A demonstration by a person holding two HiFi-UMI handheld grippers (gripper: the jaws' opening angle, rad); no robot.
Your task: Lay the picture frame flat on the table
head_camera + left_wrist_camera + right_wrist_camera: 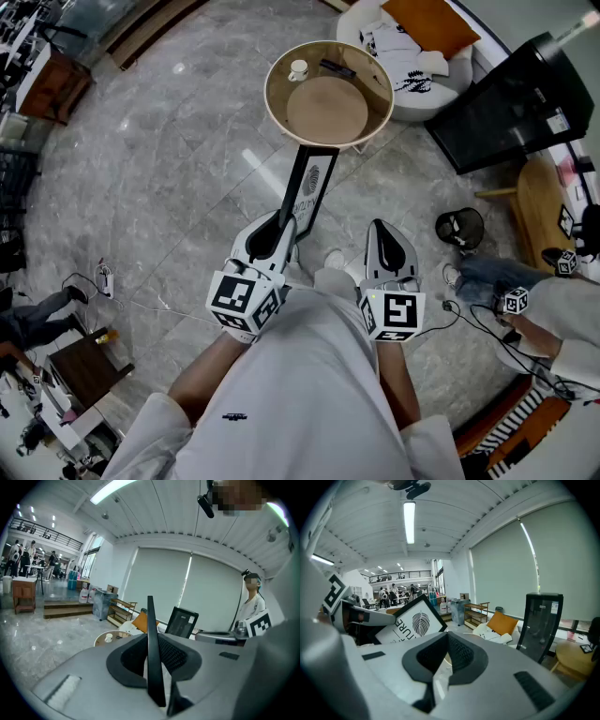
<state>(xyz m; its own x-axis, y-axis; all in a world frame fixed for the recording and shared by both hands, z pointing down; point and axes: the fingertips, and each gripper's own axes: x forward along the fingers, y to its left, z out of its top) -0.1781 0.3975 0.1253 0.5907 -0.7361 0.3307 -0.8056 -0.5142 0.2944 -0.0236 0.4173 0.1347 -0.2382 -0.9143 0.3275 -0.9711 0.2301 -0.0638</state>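
Picture frame (pixel 312 183) is off the table, carried in the air and clamped at its near end by the left gripper (pixel 281 228). In the head view it points toward 12 o'clock, its far end in line with the near rim of the round table (pixel 273 98). The left gripper view shows the frame (pixel 151 620) edge-on between the pads, which press on both of its faces. The right gripper (pixel 384 234) sits at 3 o'clock of the left one, with its jaws together and nothing between them; its own view shows the frame's printed leaf face (pixel 415 623) off to the side.

Step in hand, as judged: transport to the table. The frame is not yet set down. The next move calls for carrying it forward over the tabletop, rolling it face-level, lowering it and then unclamping.

The tabletop is round with a raised rim. A cup (pixel 298 69) and a dark object (pixel 336 67) occupy its far edge; the centre is bare. The floor (pixel 169 169) is grey polished stone. A white seat with an orange cushion (pixel 427 23) stands at 1 o'clock and a black cabinet (pixel 506 103) at 2 o'clock.
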